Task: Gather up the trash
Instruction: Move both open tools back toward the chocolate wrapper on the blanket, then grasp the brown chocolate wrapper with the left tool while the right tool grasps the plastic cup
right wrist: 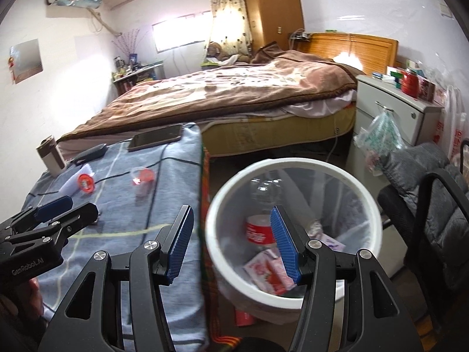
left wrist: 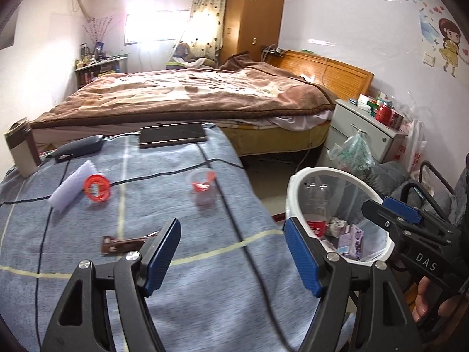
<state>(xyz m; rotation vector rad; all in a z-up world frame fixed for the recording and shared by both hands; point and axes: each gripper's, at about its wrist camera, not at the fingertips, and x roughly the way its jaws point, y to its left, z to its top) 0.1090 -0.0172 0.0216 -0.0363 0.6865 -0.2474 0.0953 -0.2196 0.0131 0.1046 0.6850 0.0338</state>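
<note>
Left gripper [left wrist: 231, 252] wide open, empty, above the table; brown snack wrapper [left wrist: 126, 242] at its 9 o'clock: light, crinkly, pinch mid-length. Right gripper [right wrist: 231, 245] open, empty, over the white bin [right wrist: 293, 299].

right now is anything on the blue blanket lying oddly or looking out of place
Yes. A small clear plastic cup lies tipped on its side mid-blanket, with something red inside. A brown wrapper lies loose near the left gripper, and a red ring-shaped piece rests against a white strip. Nothing looks spilled.
</note>
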